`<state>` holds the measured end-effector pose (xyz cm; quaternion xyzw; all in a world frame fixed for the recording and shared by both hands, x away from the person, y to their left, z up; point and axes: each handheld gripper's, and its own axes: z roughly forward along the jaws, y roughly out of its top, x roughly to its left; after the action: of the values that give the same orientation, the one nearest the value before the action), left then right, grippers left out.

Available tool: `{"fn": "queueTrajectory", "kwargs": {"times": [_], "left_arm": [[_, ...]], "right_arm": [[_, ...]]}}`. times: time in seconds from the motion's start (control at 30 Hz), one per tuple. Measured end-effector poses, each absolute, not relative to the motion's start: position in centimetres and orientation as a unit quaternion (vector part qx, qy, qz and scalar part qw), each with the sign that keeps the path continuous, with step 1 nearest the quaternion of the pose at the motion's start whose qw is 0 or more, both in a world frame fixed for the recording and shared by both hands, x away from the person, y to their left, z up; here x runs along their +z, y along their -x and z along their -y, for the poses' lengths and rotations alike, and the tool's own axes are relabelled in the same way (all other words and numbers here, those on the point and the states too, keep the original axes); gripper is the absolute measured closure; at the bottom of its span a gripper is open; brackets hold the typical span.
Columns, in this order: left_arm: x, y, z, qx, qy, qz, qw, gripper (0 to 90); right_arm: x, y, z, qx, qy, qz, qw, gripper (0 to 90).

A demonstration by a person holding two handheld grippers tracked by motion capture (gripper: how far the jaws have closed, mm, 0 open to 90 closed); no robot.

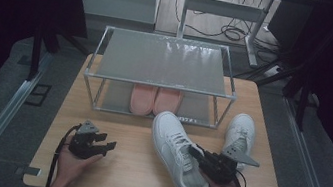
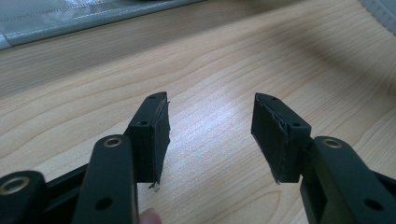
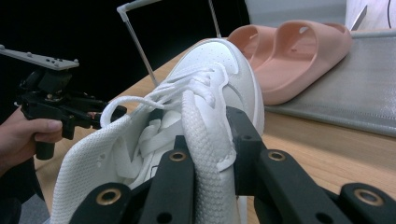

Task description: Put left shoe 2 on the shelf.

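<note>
The right gripper (image 3: pixel 210 140) pinches the collar of one white sneaker (image 1: pixel 176 152) near the counter's (image 1: pixel 132 169) front edge; a second white sneaker (image 1: pixel 239 133) lies beside one metal shoe rack (image 1: pixel 164 63) holding two pink slides (image 1: pixel 156 99), and the left gripper (image 2: pixel 210 135) hovers spread, empty

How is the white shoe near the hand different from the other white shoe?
The near shoe lies slanted in the table's middle, and the right gripper pinches its side wall. The far shoe sits by the rack's right leg, with nothing gripping it, and points straighter toward the rack. Both are white lace-up sneakers on the table.
</note>
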<state>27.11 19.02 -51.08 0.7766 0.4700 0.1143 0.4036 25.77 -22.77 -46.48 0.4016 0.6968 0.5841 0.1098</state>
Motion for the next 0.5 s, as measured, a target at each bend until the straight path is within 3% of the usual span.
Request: {"fn": "queueTrajectory", "kwargs": {"times": [0.5], "left_arm": [[-50.9, -27.2, -19.4, 0.110, -0.772, -0.472, 0.411, 47.0]], "right_arm": [[-44.8, -25.2, 22.8, 0.605, -0.390, -0.683, 0.122, 81.4]]}}
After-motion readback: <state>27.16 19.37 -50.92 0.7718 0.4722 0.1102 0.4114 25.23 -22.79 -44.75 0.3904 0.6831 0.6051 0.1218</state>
